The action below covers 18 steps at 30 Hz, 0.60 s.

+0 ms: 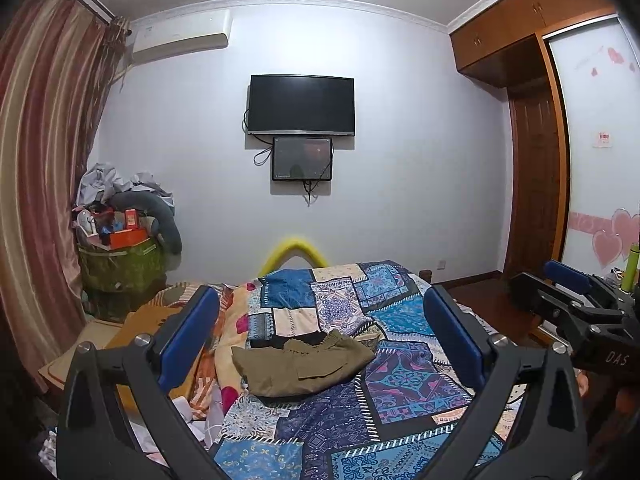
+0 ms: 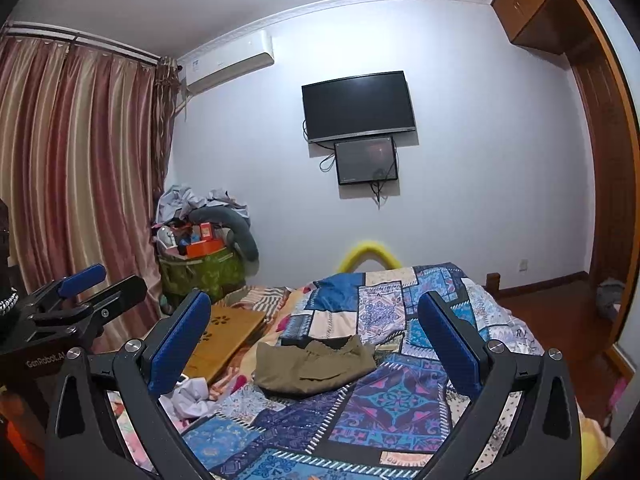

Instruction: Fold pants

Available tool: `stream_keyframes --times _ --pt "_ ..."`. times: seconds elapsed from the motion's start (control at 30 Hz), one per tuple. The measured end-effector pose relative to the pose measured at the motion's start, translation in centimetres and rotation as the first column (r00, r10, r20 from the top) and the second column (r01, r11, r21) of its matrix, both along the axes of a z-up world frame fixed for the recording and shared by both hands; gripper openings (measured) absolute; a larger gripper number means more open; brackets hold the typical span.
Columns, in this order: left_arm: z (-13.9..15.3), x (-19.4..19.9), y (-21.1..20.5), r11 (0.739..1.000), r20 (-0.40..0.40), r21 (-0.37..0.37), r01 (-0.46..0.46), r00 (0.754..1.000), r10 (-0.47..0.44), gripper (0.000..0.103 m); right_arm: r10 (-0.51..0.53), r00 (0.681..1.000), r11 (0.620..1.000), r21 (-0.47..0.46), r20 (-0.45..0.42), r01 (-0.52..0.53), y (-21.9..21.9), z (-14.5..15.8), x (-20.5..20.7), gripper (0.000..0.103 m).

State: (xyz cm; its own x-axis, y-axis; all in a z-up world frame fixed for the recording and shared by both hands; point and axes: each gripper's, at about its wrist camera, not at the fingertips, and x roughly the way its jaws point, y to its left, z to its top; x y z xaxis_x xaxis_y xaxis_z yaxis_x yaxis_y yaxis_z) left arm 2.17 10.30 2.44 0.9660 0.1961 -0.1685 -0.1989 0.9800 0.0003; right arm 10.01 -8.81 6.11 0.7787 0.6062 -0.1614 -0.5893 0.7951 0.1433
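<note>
Olive-brown pants [image 1: 300, 364] lie in a folded bundle on the blue patchwork bedspread [image 1: 400, 380], with a dark band at their far edge. They also show in the right wrist view [image 2: 314, 368]. My left gripper [image 1: 320, 304] is open and empty, held above the bed short of the pants. My right gripper [image 2: 314, 308] is open and empty too, held at about the same height. Each gripper shows at the edge of the other's view: the right one [image 1: 568, 280] and the left one [image 2: 84, 280].
A wooden lap tray [image 2: 224, 336] and crumpled white cloth [image 2: 192, 394] lie on the bed's left side. A green bin [image 2: 200, 272] piled with boxes and clothes stands by the curtain. A TV [image 1: 302, 104] hangs on the far wall. A wardrobe [image 1: 536, 184] stands at right.
</note>
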Motion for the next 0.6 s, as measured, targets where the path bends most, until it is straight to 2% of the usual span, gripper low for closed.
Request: stream_keyframes --times 0.6 --pt "0.16 -0.11 -0.04 1.000 -0.006 0.012 0.029 1.000 -0.029 0.103 -0.004 1.000 1.000 -0.004 0.008 0.004 0.08 0.23 -0.15 0.103"
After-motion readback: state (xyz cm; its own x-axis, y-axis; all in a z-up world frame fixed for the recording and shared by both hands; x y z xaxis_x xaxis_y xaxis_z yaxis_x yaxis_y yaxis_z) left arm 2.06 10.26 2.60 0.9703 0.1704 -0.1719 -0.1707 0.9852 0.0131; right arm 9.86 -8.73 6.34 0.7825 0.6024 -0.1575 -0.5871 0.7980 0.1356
